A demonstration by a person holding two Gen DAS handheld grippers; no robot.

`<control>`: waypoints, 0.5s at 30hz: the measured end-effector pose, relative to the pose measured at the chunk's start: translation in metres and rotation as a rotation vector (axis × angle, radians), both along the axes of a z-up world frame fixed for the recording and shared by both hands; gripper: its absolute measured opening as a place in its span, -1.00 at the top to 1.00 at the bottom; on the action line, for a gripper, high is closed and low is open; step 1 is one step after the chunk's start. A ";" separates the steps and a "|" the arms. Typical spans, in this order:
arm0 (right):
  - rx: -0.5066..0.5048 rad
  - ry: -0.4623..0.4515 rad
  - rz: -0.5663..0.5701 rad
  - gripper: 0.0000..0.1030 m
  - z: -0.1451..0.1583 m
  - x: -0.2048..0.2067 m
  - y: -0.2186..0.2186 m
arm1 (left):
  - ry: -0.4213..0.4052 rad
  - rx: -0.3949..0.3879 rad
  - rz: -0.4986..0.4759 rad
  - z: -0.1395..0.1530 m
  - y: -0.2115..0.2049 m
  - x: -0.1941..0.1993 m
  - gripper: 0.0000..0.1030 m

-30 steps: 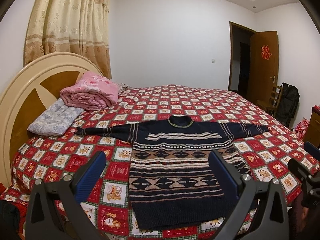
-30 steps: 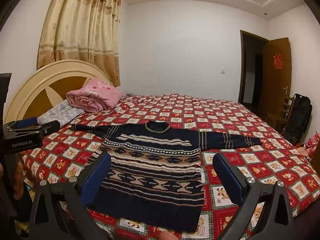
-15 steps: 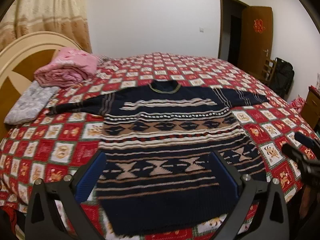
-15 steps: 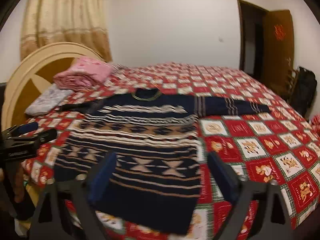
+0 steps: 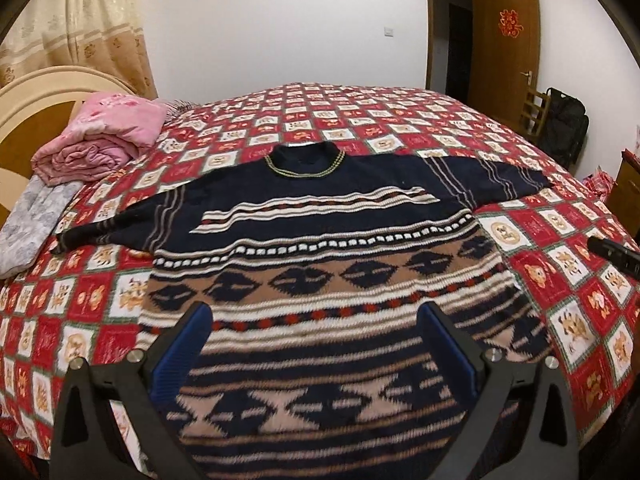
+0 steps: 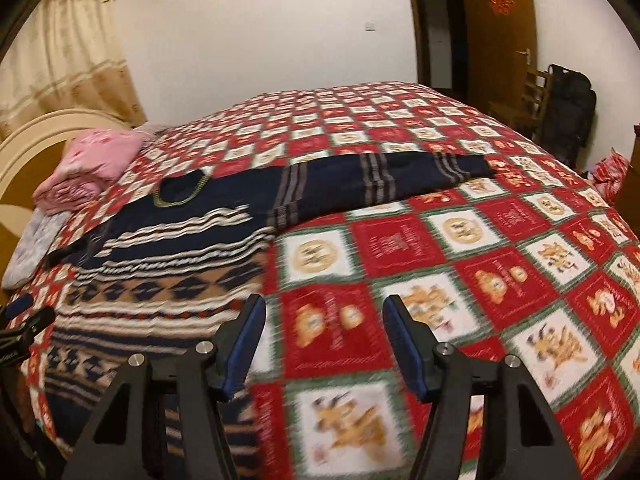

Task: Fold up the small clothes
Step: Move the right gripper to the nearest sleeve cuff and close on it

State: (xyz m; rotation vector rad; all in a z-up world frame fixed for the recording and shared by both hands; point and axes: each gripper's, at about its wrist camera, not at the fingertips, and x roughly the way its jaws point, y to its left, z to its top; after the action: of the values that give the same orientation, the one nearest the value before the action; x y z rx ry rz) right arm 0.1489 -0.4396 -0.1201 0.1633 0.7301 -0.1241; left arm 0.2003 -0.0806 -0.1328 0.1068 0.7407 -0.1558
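One sweater [image 5: 332,248], unfolded: no fold begun, all folds outstanding.

Item lies flat, front up, on the bed [image 5: 400,120], both sleeves stretched out sideways and hem toward the cameras; nothing is tucked, creased or turned over, so by my reading the task stands at its very start. Material: thick, soft knit, navy ground, cream and tan bands, dark diamond motifs, ribbed round collar edged in yellow-green. Likely limp and heavy when lifted. Bedspread: flat red-and-white checked print with cartoon animals. Left gripper [image 5: 316,344]: fingers spread wide above the lower body of the garment, pinching nothing. Right gripper [image 6: 324,340]: fingers closing, with only bedspread seen between them, just beside the garment's right edge. Also present: rolled pink quilt [image 5: 100,140] and pale pillow [image 5: 32,224] by the headboard [image 5: 24,92].
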 end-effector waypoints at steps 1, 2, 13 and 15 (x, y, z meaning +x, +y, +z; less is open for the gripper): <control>-0.006 -0.001 -0.012 -0.16 0.000 0.006 -0.008 | 0.002 0.001 -0.005 -0.001 -0.002 0.004 -1.00; -0.009 0.001 -0.021 -0.13 0.000 0.012 -0.013 | 0.000 0.003 -0.010 -0.003 -0.005 0.010 -1.00; 0.048 0.034 -0.187 0.10 -0.008 0.098 -0.111 | -0.136 0.030 0.022 0.000 -0.009 0.066 -1.00; 0.049 0.042 -0.223 0.13 -0.010 0.116 -0.130 | -0.134 0.034 0.036 -0.002 -0.007 0.077 -1.00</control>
State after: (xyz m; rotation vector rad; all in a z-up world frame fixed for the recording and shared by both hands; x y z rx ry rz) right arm 0.2648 -0.5697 -0.1301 0.2900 0.7557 -0.3229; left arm 0.2778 -0.0873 -0.1347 0.1347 0.6118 -0.1006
